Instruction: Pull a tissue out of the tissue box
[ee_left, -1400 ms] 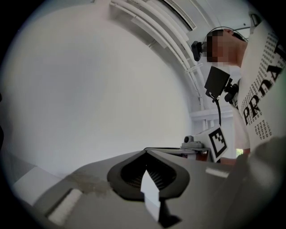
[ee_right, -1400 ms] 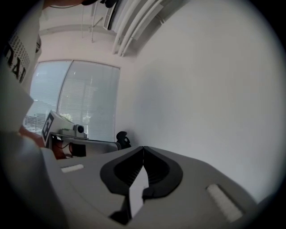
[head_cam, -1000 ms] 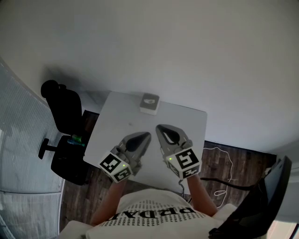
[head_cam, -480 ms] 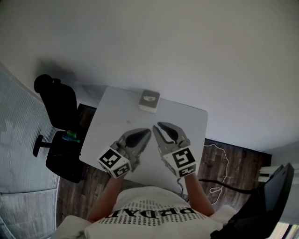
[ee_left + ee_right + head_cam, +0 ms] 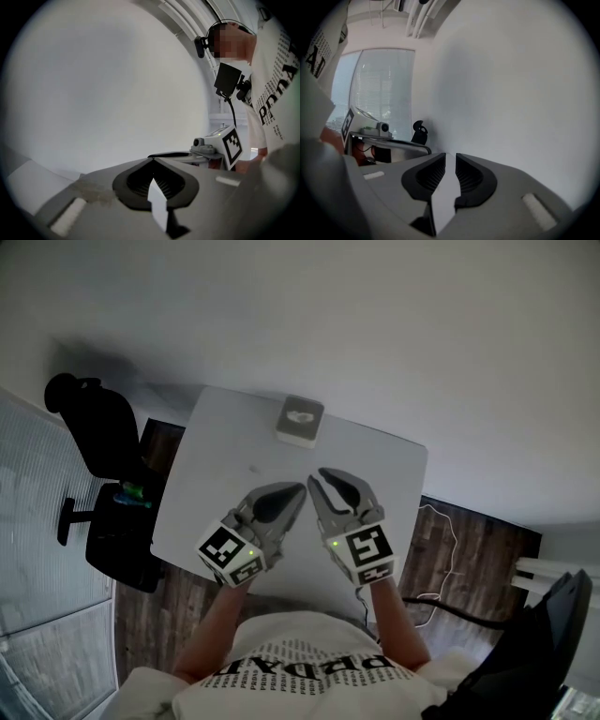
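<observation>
1. So far, the tissue box (image 5: 300, 421) is untouched. It sits flat near the far edge of the white table (image 5: 211, 493), with the slot in its top facing up and a small pale tuft of tissue showing in it. No tissue lies loose on the table or hangs from either tool.

2. Between the box and your grippers there is only bare tabletop. In the head view both grippers hover over the near half of the table, side by side with their tips angled toward each other, well apart from the box.

3. Your right gripper (image 5: 450, 157) has its jaws slightly apart with a narrow gap between the ribbed pads. They have just been opening, and nothing is between them, which suggests this is the tool you are readying for the pull.

4. Your left gripper (image 5: 152, 161) has its jaws together, tips meeting, and it holds nothing.

5. Judging by this, the task is at its very start and nothing is done yet. You still have to reach across to the box, pinch the tuft, and draw the sheet up and clear of the slot. The light box may lift with the tissue unless your left gripper steadies it.
</observation>
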The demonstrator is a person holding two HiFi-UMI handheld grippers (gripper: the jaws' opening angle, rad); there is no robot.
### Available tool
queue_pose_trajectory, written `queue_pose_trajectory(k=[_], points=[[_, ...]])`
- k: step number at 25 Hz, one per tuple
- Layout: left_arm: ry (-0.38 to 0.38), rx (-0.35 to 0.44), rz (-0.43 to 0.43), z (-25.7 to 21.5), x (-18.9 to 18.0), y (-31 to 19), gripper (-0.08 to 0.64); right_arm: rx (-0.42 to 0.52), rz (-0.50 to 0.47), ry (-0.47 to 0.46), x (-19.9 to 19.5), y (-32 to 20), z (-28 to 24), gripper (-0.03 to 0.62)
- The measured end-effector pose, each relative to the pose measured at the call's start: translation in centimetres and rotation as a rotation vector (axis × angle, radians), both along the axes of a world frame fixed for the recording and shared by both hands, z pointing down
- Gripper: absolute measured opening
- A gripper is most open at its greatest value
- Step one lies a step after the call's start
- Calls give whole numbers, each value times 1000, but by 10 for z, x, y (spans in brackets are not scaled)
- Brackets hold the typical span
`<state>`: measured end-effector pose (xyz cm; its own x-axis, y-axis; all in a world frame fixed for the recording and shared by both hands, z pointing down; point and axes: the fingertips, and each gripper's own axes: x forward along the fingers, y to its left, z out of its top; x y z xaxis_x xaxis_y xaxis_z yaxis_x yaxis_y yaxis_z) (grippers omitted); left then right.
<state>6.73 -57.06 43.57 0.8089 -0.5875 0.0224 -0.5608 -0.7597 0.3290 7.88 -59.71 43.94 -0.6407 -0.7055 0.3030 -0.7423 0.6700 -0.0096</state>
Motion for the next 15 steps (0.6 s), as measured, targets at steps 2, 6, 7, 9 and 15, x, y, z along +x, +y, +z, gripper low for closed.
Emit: queue_pose_trajectory(k=[2, 6, 7, 9, 15], points=[[-13, -6, -2, 10, -2, -11, -9, -27, 5, 7, -2, -11, 12, 75], [-46, 2, 0, 26, -7, -34, -9, -60, 14, 31, -5, -36, 32, 75], [-50, 2, -1, 31, -8, -40, -9, -62, 17, 38, -6, -43, 36, 75], [-53, -6, -7, 40, -12, -52, -9, -67, 21, 51, -7, -56, 47, 75], [-53, -37, -39, 71, -28, -86, -9, -99, 19, 88, -14, -88, 78, 78]])
